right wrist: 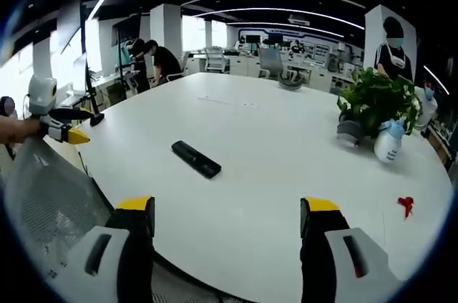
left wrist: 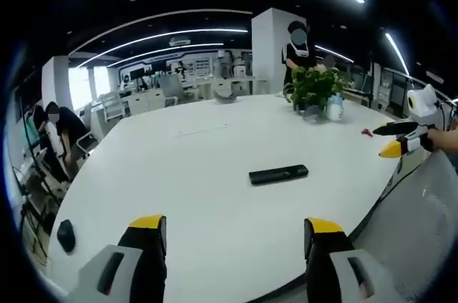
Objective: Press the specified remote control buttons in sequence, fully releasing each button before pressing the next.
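Observation:
A slim black remote control [left wrist: 278,174] lies flat on the big white table [left wrist: 215,138], away from both grippers. My left gripper [left wrist: 236,228] is open at the near table edge, its yellow-tipped jaws wide apart and nothing between them. The right gripper [left wrist: 381,141] comes in from the right, held in a hand, also open. In the right gripper view the remote [right wrist: 195,159] lies left of centre, ahead of my open right gripper [right wrist: 227,210]. The left gripper [right wrist: 89,127] shows at the far left, off the table [right wrist: 286,145].
A potted plant [left wrist: 313,88] and a white spray bottle [left wrist: 334,108] stand at the far side. A small red object [right wrist: 406,205] lies near the edge. A black mouse-like thing [left wrist: 66,235] sits at the left rim. Mesh chair back [right wrist: 43,195] close by. People stand beyond the table.

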Motion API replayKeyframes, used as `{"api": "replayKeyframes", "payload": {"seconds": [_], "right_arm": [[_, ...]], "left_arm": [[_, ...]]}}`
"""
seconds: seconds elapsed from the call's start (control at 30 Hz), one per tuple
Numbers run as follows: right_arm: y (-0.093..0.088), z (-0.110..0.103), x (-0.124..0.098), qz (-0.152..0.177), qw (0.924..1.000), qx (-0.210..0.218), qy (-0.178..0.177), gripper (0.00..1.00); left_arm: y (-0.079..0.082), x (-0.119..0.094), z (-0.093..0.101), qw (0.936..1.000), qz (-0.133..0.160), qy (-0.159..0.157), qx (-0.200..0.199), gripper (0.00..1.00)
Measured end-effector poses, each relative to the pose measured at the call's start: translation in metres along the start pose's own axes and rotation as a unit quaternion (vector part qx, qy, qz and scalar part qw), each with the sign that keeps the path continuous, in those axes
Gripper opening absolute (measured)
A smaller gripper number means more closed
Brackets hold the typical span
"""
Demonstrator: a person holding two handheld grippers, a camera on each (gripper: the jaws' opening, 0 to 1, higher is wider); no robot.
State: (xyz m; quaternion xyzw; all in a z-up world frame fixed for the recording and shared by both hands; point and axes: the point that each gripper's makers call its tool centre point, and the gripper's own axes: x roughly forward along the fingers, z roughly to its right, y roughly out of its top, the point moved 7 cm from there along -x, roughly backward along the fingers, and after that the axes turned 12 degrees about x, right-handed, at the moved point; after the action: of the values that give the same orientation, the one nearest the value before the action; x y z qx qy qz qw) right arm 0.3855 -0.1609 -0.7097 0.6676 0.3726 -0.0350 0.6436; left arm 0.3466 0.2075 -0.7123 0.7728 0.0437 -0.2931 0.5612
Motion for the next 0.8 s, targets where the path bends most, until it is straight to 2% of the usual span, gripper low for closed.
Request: {"api": "replayKeyframes", "payload": {"seconds": [0.8], "right_arm": [[-0.003,-0.0009,0.0013,-0.017,0.9998,-0.011,-0.002,0.83]], "left_arm": [[-0.0011,0.0008,0.0007,1.0,-0.005,-0.005,-0.001,0.81]]}}
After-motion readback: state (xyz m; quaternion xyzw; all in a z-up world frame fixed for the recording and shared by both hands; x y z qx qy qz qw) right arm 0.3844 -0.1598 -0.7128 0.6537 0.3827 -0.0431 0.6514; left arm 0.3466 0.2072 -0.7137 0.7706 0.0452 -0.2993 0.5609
